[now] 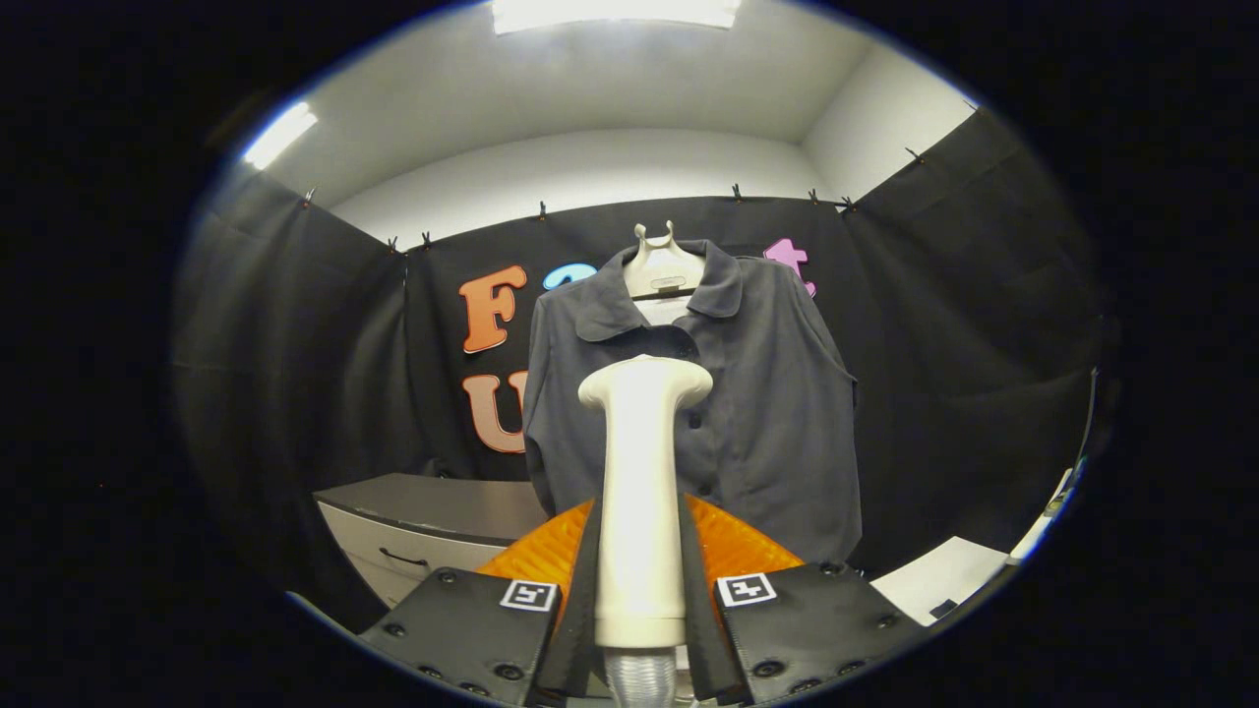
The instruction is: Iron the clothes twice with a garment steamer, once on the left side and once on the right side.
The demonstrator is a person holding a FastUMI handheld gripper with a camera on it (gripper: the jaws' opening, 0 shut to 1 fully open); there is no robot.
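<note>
1. Gripper view, progress: I have the cream plastic garment steamer (pixel 640 492) in my tool (pixel 639 590), but its head sits short of the dark grey collared button-front shirt (pixel 757 393). I judge that neither the left pass nor the right pass shows as under way from here; both look left to do.
2. Gripper view, tool: its two fingers are clenched on the steamer's handle, one pressing each side, with the ribbed hose emerging below them.
3. Gripper view, positions: the shirt hangs on a pale hanger (pixel 662 265) against the far wall, beyond the steamer's wide head, which stands upright and overlaps the placket just below the collar. Contact I cannot confirm; it appears apart.
4. Gripper view, surroundings: a grey drawer cabinet (pixel 423 521) stands near left of the shirt, a white tabletop (pixel 934 580) near right.
</note>
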